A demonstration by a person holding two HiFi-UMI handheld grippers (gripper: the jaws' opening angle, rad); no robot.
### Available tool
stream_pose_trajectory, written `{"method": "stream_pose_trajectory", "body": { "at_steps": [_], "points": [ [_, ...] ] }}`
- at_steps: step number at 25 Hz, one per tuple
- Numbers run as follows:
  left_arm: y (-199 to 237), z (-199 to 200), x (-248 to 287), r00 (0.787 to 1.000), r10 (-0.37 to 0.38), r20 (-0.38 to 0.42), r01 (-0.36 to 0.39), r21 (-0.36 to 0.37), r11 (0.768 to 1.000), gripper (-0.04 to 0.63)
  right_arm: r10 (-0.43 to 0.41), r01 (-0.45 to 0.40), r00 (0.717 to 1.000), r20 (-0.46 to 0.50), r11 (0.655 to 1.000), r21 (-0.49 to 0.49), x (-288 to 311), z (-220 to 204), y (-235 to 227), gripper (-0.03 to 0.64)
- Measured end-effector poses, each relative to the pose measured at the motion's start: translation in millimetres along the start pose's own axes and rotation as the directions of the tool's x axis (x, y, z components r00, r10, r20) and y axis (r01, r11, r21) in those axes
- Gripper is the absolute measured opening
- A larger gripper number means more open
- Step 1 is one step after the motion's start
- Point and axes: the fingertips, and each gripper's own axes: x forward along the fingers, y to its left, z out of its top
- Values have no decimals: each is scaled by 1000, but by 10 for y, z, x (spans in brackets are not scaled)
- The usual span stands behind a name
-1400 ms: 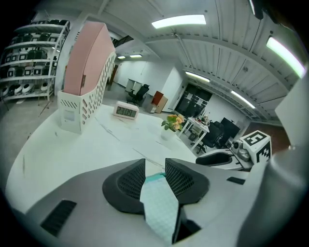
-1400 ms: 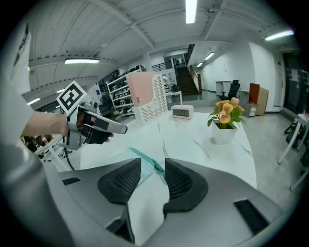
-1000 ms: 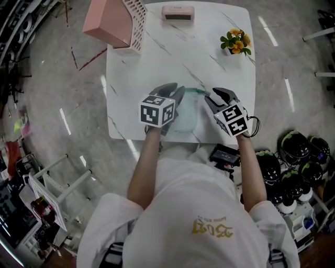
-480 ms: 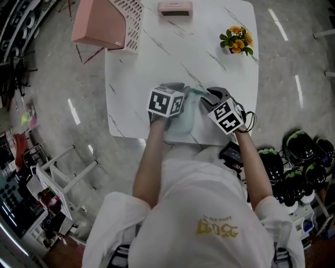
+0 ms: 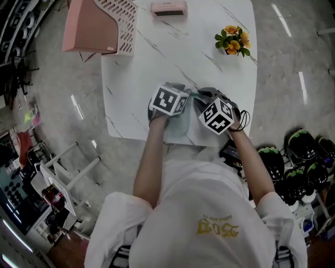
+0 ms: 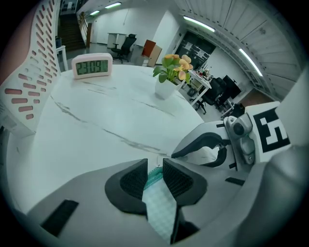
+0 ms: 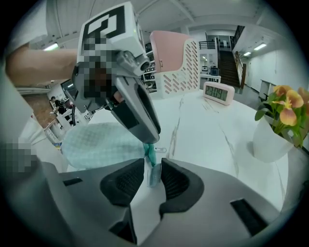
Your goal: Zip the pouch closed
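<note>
The left fingers, just eased slightly wider, pinch the pouch by its end. The right fingers, just closing, stand spread around the zip pull.

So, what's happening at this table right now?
A person is working a pale green pouch with two handheld grippers. The left gripper pinches one end of the pouch, its jaws having just eased open slightly. The right gripper has just been closing around the zip pull, which sits between its jaws, not yet pinched.

Marble table: pouch, clock, flowers, basket
</note>
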Motion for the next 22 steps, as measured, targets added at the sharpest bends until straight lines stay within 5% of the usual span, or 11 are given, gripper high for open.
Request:
{"method": "stream_pose_trajectory", "body": {
  "at_steps": [22],
  "points": [
    [-60,56,302,986,46,-159,-24,139,990,83,12,-12,1000,6,999,-31,61,-45,6,100]
  ]
}}
